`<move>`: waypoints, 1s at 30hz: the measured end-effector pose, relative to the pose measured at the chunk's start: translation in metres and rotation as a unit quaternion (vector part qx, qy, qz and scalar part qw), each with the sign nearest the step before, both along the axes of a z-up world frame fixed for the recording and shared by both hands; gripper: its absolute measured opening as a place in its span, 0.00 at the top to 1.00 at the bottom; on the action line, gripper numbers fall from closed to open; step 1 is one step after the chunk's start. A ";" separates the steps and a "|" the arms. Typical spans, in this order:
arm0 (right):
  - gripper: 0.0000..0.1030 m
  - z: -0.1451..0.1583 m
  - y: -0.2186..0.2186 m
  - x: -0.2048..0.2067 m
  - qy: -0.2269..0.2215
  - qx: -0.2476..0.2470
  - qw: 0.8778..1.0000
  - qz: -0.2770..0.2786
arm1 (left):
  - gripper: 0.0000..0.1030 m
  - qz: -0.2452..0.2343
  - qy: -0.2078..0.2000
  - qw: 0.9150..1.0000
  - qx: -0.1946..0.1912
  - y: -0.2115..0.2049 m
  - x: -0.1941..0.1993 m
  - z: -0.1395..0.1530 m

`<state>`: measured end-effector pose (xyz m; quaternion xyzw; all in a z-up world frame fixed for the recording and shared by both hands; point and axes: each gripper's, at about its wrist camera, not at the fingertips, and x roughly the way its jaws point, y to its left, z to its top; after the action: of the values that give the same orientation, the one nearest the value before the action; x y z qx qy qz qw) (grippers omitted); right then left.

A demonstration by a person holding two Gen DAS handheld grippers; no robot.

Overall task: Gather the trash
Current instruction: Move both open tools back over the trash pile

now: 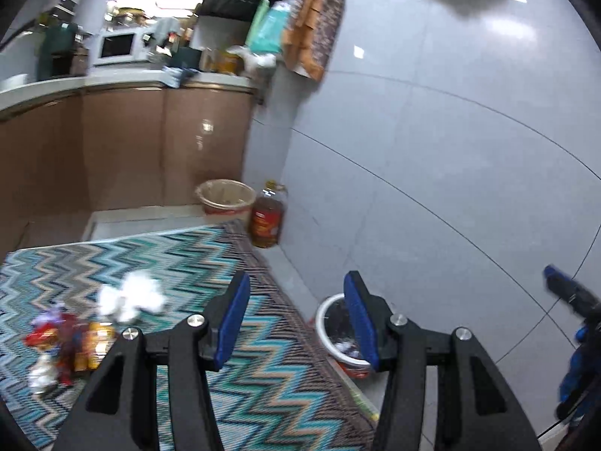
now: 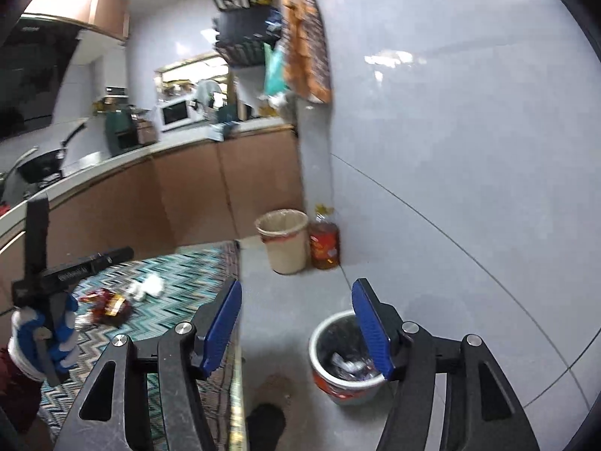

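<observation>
Crumpled white tissue and red and yellow snack wrappers lie on a zigzag rug. The same tissue and wrappers show in the right wrist view. A small white bin with a black liner holding some trash stands on the floor by the wall; it also shows in the left wrist view. My left gripper is open and empty above the rug's right edge. My right gripper is open and empty, just left of the bin.
A beige bin and an oil bottle stand in the corner by brown kitchen cabinets. A grey tiled wall runs along the right. A dark shoe is on the floor below.
</observation>
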<state>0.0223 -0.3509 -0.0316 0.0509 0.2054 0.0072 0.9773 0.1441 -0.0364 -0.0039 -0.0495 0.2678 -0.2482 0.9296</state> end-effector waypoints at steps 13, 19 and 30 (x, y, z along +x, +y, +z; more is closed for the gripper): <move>0.36 0.064 0.082 -0.024 -0.060 -0.027 0.992 0.109 | 0.51 0.129 -0.016 0.991 -0.022 0.149 -0.035 0.003; 0.31 0.072 0.116 -0.032 -0.069 -0.050 0.986 0.146 | 0.51 0.185 -0.005 0.983 -0.012 0.210 -0.047 -0.016; 0.31 0.048 0.155 -0.002 -0.041 -0.032 0.979 0.199 | 0.51 0.219 0.040 0.975 -0.005 0.259 -0.047 -0.056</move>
<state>0.0202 -0.1960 0.0160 -0.0225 0.1709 0.1975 0.9650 0.0970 0.2225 -0.0599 -0.1216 0.2862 -0.0376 0.9497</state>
